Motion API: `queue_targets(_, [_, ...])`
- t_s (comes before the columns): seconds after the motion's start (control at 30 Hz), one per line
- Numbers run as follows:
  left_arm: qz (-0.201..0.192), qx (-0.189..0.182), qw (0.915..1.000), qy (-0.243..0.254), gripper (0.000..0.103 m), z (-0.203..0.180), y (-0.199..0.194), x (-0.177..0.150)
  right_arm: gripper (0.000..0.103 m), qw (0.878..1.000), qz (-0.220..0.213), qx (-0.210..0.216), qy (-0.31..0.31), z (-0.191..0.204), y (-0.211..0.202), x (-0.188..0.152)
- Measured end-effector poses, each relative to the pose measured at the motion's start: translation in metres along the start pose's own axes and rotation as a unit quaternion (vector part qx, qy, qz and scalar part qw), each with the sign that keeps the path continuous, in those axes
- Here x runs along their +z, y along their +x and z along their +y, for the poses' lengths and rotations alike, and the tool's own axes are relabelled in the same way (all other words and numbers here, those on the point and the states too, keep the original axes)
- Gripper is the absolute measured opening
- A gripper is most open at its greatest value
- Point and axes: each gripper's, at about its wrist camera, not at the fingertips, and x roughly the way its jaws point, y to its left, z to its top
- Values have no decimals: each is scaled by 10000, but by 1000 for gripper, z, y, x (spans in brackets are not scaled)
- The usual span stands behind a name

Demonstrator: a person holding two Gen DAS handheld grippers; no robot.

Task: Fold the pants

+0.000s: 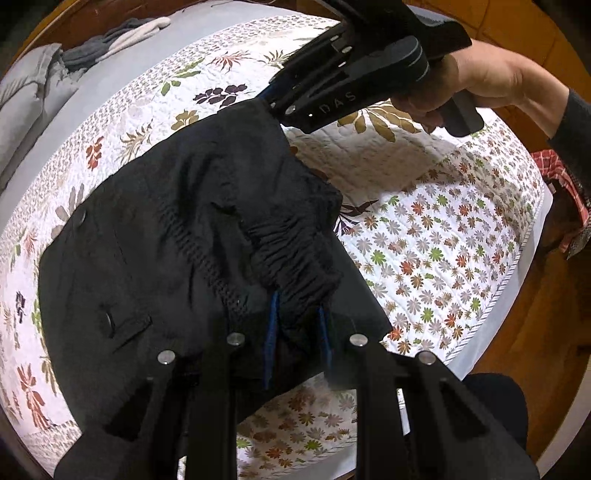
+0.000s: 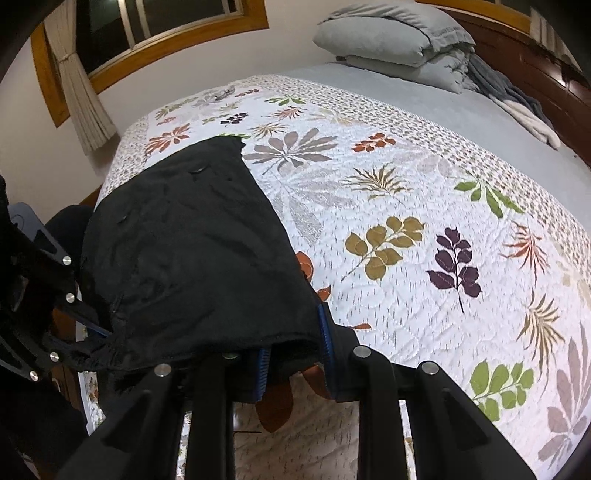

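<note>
Left wrist view: black pants point(image 1: 166, 236) lie spread on the quilt point(image 1: 424, 236), covering centre and left of frame. Elastic waistband point(image 1: 295, 251) bunches up into the left gripper point(image 1: 297, 347); cloth sits between its blue-padded fingers point(image 1: 271, 332), so gripper is clamped on the waistband. Right gripper point(image 1: 273, 101) enters from upper right, held by the person's hand point(image 1: 476, 81), fingertips pinching the far corner of the pants; clamped on fabric there. Button point(image 1: 80, 215) and a buttonhole w/ pocket flap point(image 1: 125, 325) visible on the pants' left part. No containers in view. Surface: bed w/ white floral quilt over a grey sheet point(image 1: 110, 70); folded grey bedding point(image 1: 26, 92) and dark/white garments point(image 1: 122, 37) at far top left. Red check cloth point(image 1: 569, 192) at right edge, wood floor point(image 1: 532, 332) beyond the bed edge.

Right wrist view: pants point(image 2: 192, 251) hang draped over the right gripper point(image 2: 291, 369), edge caught between blue pads point(image 2: 325, 325); grip closed on cloth. Left gripper point(image 2: 103, 334) at lower left edge, gripping the same garment. Quilt point(image 2: 406, 221) fills the right. Grey pillows point(image 2: 391, 40) stacked at top, grey/white garments point(image 2: 517, 103) by the dark wooden headboard point(image 2: 546, 66). Wood-framed window point(image 2: 155, 29) w/ tied curtain point(image 2: 85, 92) top left, pale wall point(image 2: 33, 147).
</note>
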Motion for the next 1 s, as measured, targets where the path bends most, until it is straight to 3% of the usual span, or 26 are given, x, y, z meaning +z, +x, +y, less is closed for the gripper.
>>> queue_targets(0.27, [-40, -194, 9998, -75, 20, 6, 7, -2, 28, 9994, 238, -205, 172, -1, 6, -1])
queue_targets(0.47, [-189, -652, 9972, -305, 26, 17, 11, -6, 30, 9974, 463, -445, 340, 0, 8, 0])
queue_targets(0.67, [-235, -552, 9979, -233, 26, 14, 12, -7, 30, 9942, 656, -713, 458, 4, 6, 0])
queue_targets(0.8, [-267, -694, 9969, -272, 29, 18, 15, -9, 30, 9915, 714, -921, 579, 8, -1, -2])
queue_targets(0.9, [-371, -946, 9943, -335, 34, 23, 15, -13, 32, 9884, 689, -1114, 770, 11, -10, -4])
queue_targets(1.0, [-547, -1399, 9876, -462, 49, 32, 11, -17, 32, 9833, 713, -1337, 1006, 13, -17, -8])
